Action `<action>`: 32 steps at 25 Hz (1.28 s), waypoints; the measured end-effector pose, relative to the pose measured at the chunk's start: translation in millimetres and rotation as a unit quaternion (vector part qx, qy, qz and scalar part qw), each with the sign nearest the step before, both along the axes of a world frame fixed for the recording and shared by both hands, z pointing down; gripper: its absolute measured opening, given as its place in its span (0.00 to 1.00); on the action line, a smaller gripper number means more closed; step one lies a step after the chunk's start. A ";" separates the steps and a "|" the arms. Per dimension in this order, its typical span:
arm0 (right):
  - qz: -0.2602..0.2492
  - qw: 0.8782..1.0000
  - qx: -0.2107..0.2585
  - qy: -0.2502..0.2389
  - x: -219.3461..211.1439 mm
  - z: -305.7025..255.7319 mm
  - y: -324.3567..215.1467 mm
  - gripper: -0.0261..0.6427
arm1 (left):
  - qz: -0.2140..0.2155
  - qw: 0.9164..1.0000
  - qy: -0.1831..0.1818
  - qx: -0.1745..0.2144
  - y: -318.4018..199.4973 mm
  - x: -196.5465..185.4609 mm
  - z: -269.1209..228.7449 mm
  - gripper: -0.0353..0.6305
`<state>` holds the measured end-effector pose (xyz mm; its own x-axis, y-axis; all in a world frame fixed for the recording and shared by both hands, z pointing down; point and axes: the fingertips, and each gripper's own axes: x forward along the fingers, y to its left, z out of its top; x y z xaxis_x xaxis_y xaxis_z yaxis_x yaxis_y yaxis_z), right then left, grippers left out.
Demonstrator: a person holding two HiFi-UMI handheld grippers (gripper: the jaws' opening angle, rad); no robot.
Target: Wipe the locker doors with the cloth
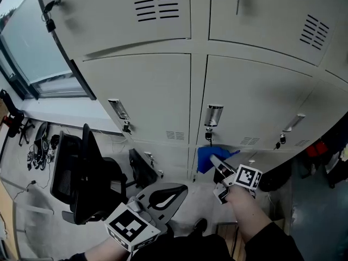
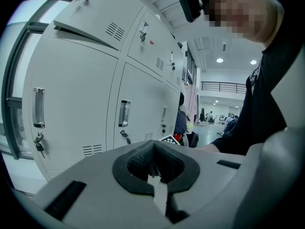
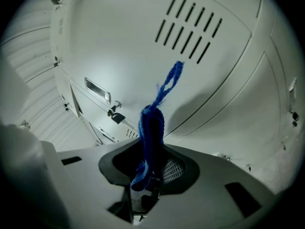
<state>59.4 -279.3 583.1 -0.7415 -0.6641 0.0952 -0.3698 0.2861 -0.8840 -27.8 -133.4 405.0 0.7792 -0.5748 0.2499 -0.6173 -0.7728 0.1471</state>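
Observation:
The pale grey locker doors [image 1: 157,99] fill the head view. A blue cloth [image 1: 209,157] hangs close to a low locker door [image 1: 261,110], under its handle [image 1: 213,115], and my right gripper [image 1: 218,165] is shut on it. In the right gripper view the cloth [image 3: 152,120] sticks up from between the jaws, in front of a door with vent slots [image 3: 188,30]. My left gripper [image 1: 163,198] is low at the bottom, away from the doors, with its jaws together and nothing in them. The left gripper view shows this gripper [image 2: 153,165] facing a row of lockers [image 2: 76,109].
A black office chair [image 1: 81,173] stands on the floor to the left of the lockers. A window [image 1: 32,48] and sill lie at the far left. Red and dark items [image 1: 318,148] sit at the right. Keys hang from the locker locks [image 1: 126,127].

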 end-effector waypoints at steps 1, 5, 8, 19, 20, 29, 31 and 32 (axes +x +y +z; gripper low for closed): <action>-0.002 1.000 0.004 0.000 3.1 -8.0 7.6 0.18 | 0.002 1.000 -0.001 0.000 1.2 1.5 -0.1 0.06; -0.017 0.999 0.035 -0.014 13.6 -57.3 31.5 0.18 | 0.021 1.000 -0.002 0.013 6.5 12.3 -2.6 0.06; -0.025 0.995 0.092 -0.008 25.3 -112.8 37.5 0.18 | 0.032 0.999 -0.003 0.016 8.4 24.0 -11.3 0.06; -0.015 0.965 0.262 -0.015 53.4 -298.6 16.7 0.18 | 0.090 0.994 0.000 0.058 13.2 73.9 -40.0 0.06; -0.011 0.962 0.272 -0.015 56.2 -310.2 13.9 0.18 | 0.093 0.994 -0.001 0.059 13.1 76.5 -41.4 0.06; -0.020 0.952 0.301 -0.046 58.5 -357.2 -15.5 0.18 | 0.091 0.993 -0.006 0.071 5.1 86.3 -50.7 0.06; -0.023 0.955 0.293 -0.052 58.6 -348.6 -18.8 0.18 | 0.089 0.994 -0.008 0.069 4.3 86.7 -48.1 0.06; -0.024 0.956 0.289 -0.053 59.4 -342.3 -19.4 0.18 | 0.088 0.994 -0.009 0.067 4.2 87.1 -47.1 0.06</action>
<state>118.8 -298.6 240.8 -0.7583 -0.5475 -0.3539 -0.2612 0.7526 -0.6045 59.4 -129.2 357.8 0.8663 -0.4597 0.1957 -0.4730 -0.8807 0.0250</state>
